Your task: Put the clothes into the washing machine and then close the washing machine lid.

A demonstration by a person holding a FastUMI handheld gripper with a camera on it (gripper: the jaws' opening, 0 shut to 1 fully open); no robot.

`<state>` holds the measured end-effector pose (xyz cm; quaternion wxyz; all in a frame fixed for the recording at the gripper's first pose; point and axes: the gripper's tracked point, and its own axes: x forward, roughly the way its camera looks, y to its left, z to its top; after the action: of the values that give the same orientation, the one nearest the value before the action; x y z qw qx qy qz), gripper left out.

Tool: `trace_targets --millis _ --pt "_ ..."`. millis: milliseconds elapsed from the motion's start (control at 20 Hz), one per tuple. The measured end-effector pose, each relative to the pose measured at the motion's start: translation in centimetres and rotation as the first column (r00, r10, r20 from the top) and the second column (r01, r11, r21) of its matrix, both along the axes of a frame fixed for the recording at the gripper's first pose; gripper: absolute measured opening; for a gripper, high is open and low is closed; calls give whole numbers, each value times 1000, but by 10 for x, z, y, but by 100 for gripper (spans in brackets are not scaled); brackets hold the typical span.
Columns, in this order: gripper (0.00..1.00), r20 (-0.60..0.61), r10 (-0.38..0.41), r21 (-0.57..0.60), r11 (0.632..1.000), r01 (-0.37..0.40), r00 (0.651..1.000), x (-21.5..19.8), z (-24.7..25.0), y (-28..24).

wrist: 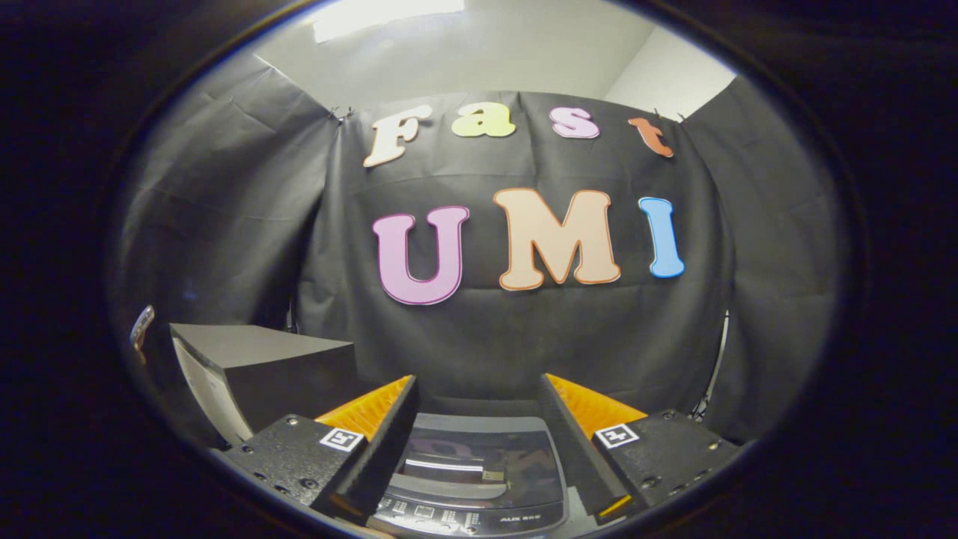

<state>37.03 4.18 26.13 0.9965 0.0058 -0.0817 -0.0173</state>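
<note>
Washing machine [479,479], a grey top-loading one with a dark glossy lid of see-through plastic and a strip of small buttons along its near edge, stood low in the gripper view, directly below and between the two fingers. Its lid [479,460] lay flat and closed over the tub, and bright light bars were mirrored on it. The gripper [477,397] was held above the machine, pointing forward and almost level toward the black cloth wall [524,337] of the booth, so that the fingers reached out over the lid without touching it. The jaws were spread wide apart, with nothing between them; only the lid and the cloth wall could be seen through the gap. Each finger [378,449] carried a small square marker on its base block. To the left of the left finger, just beside the machine, stood a dark grey box with a flat top and a pale side face [262,367]. Whether clothes were inside the tub could not be told through the dark lid.
</note>
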Motion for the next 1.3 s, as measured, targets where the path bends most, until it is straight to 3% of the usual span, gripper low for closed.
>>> trace_targets --millis 350,850,1300 --pt "96 56 16 -83 996 -12 998 -52 -22 -1" --pt "96 -40 6 36 999 -4 999 -105 -106 -11" --pt "96 -134 16 74 997 -6 991 -156 -175 -4"
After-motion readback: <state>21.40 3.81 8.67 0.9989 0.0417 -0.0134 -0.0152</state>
